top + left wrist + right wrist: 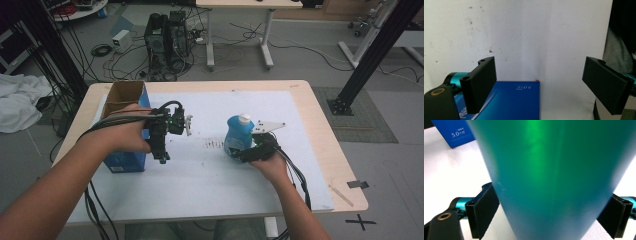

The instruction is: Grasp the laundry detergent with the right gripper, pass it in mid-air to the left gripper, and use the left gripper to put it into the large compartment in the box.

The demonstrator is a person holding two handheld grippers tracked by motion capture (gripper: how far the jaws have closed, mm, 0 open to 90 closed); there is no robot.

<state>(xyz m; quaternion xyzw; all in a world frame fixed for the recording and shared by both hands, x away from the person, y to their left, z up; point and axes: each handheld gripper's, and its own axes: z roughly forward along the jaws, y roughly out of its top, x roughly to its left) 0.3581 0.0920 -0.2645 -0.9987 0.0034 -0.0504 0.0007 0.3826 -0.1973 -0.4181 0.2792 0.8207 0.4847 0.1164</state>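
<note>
Right gripper [246,150] clamps the upright blue detergent bottle [238,134] mid-tabletop, with the blue carton [125,125] leftward beside the spread left gripper [162,155].

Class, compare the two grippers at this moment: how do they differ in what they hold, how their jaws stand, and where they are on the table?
The right gripper has its jaws closed on the blue bottle; the left gripper holds nothing, with its jaws wide apart. The right gripper sits right of the table's middle; the left gripper hangs beside the open blue box at the left. Both are hand-held, black-jawed and trail cables.
</note>
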